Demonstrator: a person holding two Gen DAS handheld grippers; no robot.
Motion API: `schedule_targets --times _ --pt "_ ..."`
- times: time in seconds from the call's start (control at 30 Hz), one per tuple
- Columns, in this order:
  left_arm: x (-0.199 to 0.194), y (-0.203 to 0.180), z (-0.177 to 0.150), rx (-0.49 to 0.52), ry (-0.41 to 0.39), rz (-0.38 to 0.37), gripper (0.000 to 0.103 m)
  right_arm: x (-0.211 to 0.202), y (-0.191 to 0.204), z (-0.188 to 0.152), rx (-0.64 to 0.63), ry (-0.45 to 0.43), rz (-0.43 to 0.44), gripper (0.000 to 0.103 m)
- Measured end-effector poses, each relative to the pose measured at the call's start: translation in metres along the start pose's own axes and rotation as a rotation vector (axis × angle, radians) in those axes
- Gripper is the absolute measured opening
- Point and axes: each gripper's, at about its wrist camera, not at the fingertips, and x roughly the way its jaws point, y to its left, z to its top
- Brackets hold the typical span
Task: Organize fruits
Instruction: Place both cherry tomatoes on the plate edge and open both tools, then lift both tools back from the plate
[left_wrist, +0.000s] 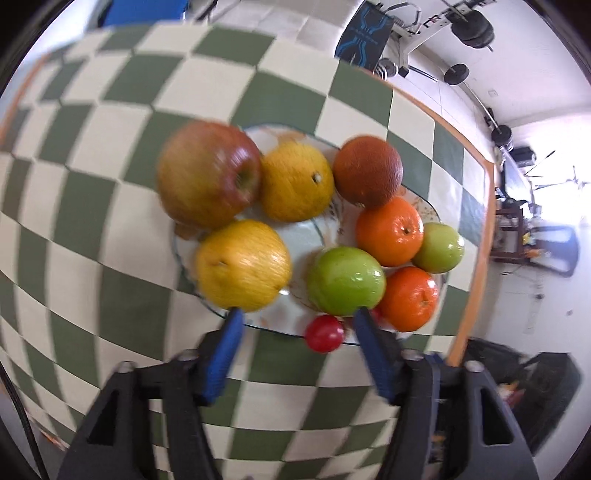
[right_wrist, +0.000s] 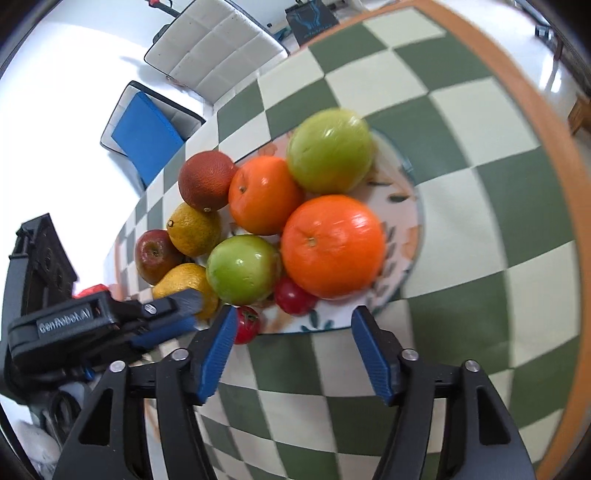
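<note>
A flowered plate holds a heap of fruit. In the left wrist view I see a red-yellow apple, two yellow citrus fruits, a dark brown-red orange, two oranges and two green apples. My left gripper is open at the plate's near rim, with a small red tomato lying loose between its fingers. My right gripper is open over the same plate, just short of a big orange and a green apple. The left gripper shows at the left.
The plate stands on a green-and-cream checked tablecloth with an orange border. A second small red fruit lies under the big orange. Beyond the table edge are a white chair and a blue cushion.
</note>
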Motion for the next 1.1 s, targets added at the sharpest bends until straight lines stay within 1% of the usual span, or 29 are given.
schedule_targets --times 0.03,0.07,0.1,0.17,0.2,0.23,0.27,0.3,0.37,0.5,0.63,0.77,0.9,1.1 --pt "-0.004 0.000 -0.002 0.019 -0.019 0.034 0.071 -0.007 -0.001 -0.002 -0.016 -0.009 -0.033 0.083" --pt "-0.008 0.001 -0.004 0.038 -0.036 0.068 0.078 -0.013 0.001 -0.003 -0.039 -0.024 -0.067 0.089" --pt "-0.011 0.001 -0.007 0.056 -0.052 0.093 0.085 -0.019 0.005 -0.004 -0.072 -0.041 -0.121 0.090" --pt "-0.016 0.002 -0.014 0.088 -0.081 0.150 0.094 -0.028 0.008 -0.006 -0.120 -0.065 -0.194 0.092" --pt "-0.017 0.002 -0.016 0.104 -0.090 0.168 0.096 -0.032 0.011 -0.007 -0.148 -0.078 -0.234 0.096" --pt "-0.018 0.000 -0.019 0.121 -0.103 0.189 0.096 -0.035 0.012 -0.007 -0.162 -0.085 -0.264 0.098" --pt "-0.019 -0.001 -0.023 0.139 -0.125 0.220 0.098 -0.038 0.013 -0.008 -0.176 -0.093 -0.285 0.098" --pt "-0.020 -0.003 -0.026 0.153 -0.141 0.236 0.100 -0.043 0.013 -0.009 -0.185 -0.097 -0.294 0.098" --pt "-0.024 -0.004 -0.032 0.175 -0.169 0.269 0.100 -0.051 0.014 -0.011 -0.205 -0.111 -0.313 0.098" --pt "-0.038 -0.006 -0.042 0.184 -0.225 0.275 0.100 -0.064 0.023 -0.015 -0.248 -0.142 -0.343 0.099" --pt "-0.059 -0.007 -0.055 0.185 -0.275 0.266 0.100 -0.081 0.032 -0.026 -0.268 -0.171 -0.350 0.099" --pt "-0.086 -0.009 -0.078 0.208 -0.335 0.269 0.100 -0.098 0.040 -0.036 -0.276 -0.196 -0.355 0.099" --pt "-0.115 -0.009 -0.104 0.228 -0.381 0.254 0.100 -0.123 0.049 -0.056 -0.286 -0.233 -0.369 0.100" --pt "-0.166 -0.010 -0.145 0.262 -0.468 0.230 0.100 -0.171 0.069 -0.094 -0.302 -0.299 -0.356 0.100"
